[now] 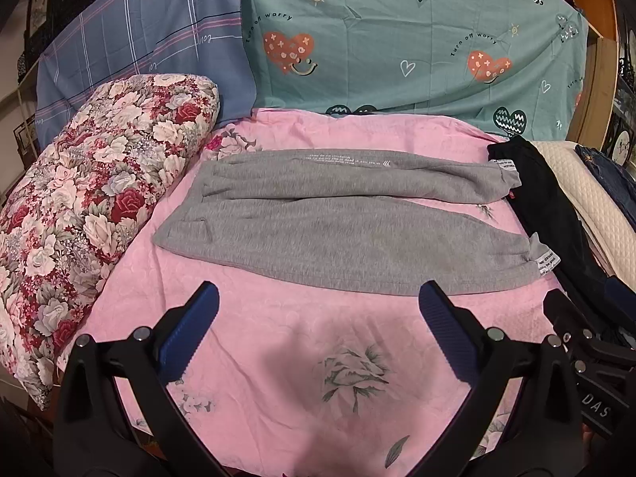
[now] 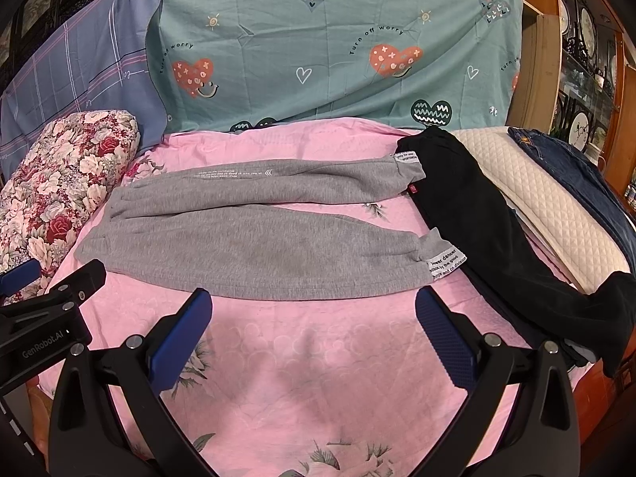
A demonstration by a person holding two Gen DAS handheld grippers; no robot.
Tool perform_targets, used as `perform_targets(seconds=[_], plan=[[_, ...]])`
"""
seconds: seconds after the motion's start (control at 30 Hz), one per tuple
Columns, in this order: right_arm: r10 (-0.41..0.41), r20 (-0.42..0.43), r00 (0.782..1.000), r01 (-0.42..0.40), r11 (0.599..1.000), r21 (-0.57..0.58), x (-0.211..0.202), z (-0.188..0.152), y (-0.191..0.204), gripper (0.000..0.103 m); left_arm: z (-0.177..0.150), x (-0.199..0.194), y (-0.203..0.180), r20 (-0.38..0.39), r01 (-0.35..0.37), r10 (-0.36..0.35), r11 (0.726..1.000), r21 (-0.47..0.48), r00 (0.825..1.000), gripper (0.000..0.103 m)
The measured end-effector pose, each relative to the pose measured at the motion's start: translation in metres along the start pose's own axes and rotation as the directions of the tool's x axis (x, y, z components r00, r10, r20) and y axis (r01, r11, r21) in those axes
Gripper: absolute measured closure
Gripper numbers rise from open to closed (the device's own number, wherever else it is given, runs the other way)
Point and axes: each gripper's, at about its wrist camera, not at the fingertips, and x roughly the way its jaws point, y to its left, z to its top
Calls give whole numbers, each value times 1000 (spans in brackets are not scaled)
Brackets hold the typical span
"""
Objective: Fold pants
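Left wrist view: I hold left gripper point(image 1: 318, 302) and right gripper point(image 2: 312, 308), jaws spread, empty, just near of grey pants point(image 1: 338, 222) laid flat across pink sheet point(image 1: 302, 377), legs rightward, ready for folding

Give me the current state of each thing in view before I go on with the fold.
Grey sweatpants: spread flat on the pink sheet, unfolded, legs apart, cuffs to the right.
Left hand-held gripper: open, empty, short of the pants.
Right hand-held gripper: open, empty, short of the pants.
Black pants: lying loose at the right, hanging over the edge.
Floral pillow: lying at the left.
Pink sheet: spread flat.
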Motion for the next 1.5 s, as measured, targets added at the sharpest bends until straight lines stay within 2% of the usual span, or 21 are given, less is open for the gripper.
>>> perform_targets(seconds=[1.27, 1.4, 1.5], plan=[[-1, -2, 1000, 1, 1000, -1, 1, 0, 0, 1, -7, 7, 5, -16, 3, -3, 1000, 0, 1000, 2], [-5, -13, 1000, 5, 1000, -1, 6, -2, -4, 1, -9, 21, 5, -69, 15, -14, 1000, 4, 998, 2], [-34, -38, 999, 35, 999, 6, 19, -8, -15, 1, -14, 51, 17, -182, 47, -55, 998, -44, 982, 2]])
